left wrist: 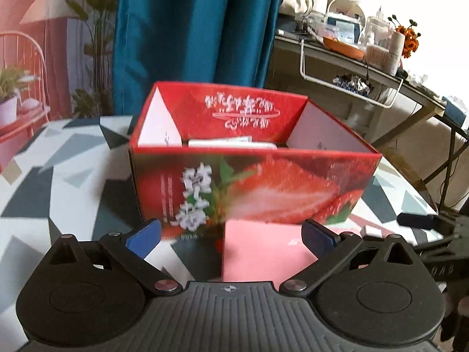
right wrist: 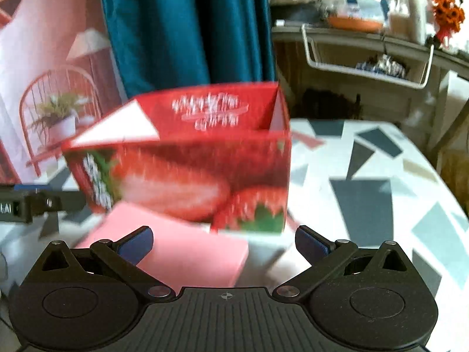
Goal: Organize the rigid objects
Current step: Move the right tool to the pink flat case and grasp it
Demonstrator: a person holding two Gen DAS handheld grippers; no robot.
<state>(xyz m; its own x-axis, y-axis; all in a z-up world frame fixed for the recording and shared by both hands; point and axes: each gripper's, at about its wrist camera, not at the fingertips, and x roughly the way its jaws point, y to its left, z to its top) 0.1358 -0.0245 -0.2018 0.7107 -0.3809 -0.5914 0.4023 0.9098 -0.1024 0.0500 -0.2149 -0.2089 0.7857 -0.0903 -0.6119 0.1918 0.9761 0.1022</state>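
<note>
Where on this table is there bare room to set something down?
Free: the patterned tabletop right of the red strawberry box, and the stretch left of it. Crowded: in front of the box, where the pink flat box lies.

Each camera sits low behind its own claw and looks forward along the spread blue fingers, close above the patterned surface (left wrist: 73, 173). The left view faces the red strawberry box (left wrist: 252, 182) nearly square on; the right view stands further right, with the box left of centre. Both share the box, the pink box (right wrist: 187, 258), the blue curtain (left wrist: 193, 29) and the cluttered shelf (right wrist: 366, 35).
</note>
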